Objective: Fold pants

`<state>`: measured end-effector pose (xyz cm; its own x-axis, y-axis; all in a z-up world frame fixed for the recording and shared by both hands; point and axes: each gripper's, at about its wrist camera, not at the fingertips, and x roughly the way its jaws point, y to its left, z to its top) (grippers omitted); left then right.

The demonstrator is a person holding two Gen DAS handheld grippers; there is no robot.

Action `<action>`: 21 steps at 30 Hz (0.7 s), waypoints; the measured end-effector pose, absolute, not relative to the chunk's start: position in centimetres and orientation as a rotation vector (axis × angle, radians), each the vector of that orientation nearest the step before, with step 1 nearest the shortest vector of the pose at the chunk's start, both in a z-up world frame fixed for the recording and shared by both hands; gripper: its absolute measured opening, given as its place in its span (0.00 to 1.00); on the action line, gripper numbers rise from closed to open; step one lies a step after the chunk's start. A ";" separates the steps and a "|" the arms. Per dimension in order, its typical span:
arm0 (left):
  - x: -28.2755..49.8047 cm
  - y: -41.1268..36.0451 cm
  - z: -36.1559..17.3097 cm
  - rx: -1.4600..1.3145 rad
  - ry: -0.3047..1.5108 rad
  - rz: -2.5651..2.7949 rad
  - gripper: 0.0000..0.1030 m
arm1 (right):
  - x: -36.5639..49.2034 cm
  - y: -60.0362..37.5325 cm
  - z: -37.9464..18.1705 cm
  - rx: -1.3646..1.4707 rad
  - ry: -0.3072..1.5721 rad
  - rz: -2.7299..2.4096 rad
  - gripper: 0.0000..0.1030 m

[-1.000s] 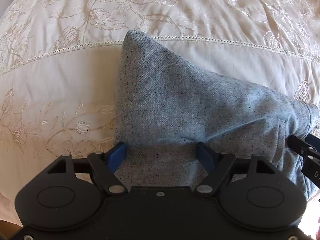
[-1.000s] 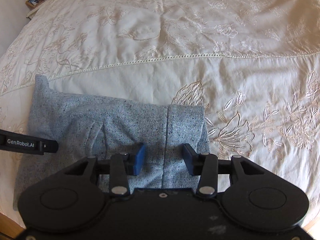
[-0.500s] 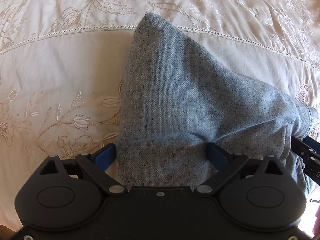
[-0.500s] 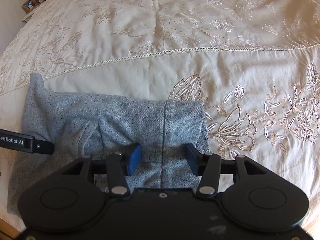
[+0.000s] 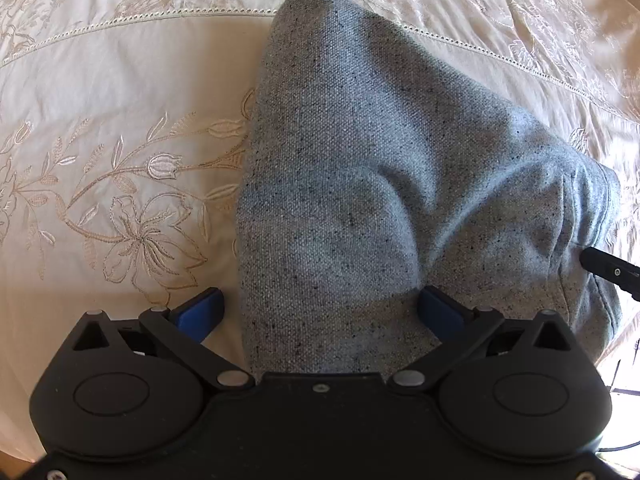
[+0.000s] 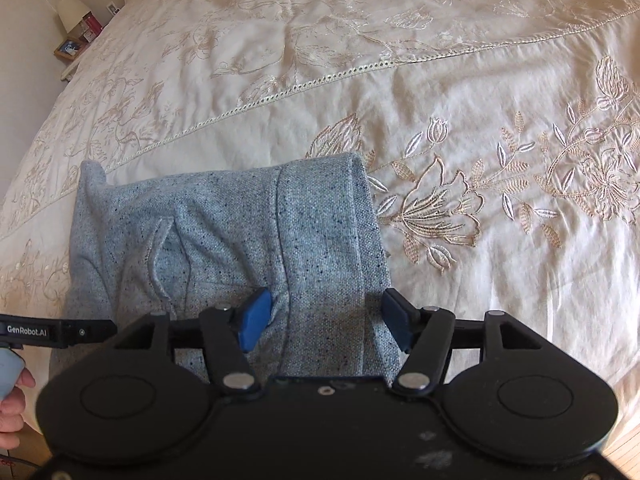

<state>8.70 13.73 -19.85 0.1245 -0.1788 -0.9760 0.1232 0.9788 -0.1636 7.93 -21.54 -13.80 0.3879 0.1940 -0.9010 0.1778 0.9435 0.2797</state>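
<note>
Presently: folded grey speckled woven pants on bed, long axis crosswise; left gripper and right gripper both spread, straddling near edge.

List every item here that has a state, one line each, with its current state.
pants: folded into a bundle, lying on the bedspread, top layer bulging and creased.
left gripper: jaws open, straddling the near edge of the pants.
right gripper: jaws open, either side of the hemmed end of the pants.
bedspread: spread over the bed, lightly wrinkled.
lamp: not visibly lit.
</note>
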 end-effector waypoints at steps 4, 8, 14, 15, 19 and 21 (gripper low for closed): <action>9.4 13.6 -20.1 -0.021 1.428 -0.252 1.00 | 8.2 -22.5 -14.1 0.378 1.185 0.042 0.65; 9.6 12.9 -19.7 0.028 1.408 -0.292 1.00 | 8.1 -24.1 -15.5 0.491 1.203 0.061 0.68; 9.6 13.0 -19.9 0.022 1.372 -0.340 1.00 | 8.4 -26.0 -17.3 0.625 1.205 0.112 0.75; 9.6 13.3 -20.2 0.010 1.368 -0.343 1.00 | 8.5 -26.4 -17.6 0.657 1.201 0.121 0.76; 10.2 13.3 -19.8 -0.027 1.354 -0.364 1.00 | 9.1 -27.5 -18.0 0.754 1.214 0.204 0.77; 10.0 13.8 -19.6 -0.038 1.344 -0.377 0.99 | 9.2 -27.0 -18.3 0.826 1.226 0.297 0.73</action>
<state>10.01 13.85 -19.56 0.1742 -0.2877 -0.9417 0.2446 0.9390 -0.2416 9.22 -27.02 -18.28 0.3444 0.6140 -0.7102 0.2209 0.6822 0.6970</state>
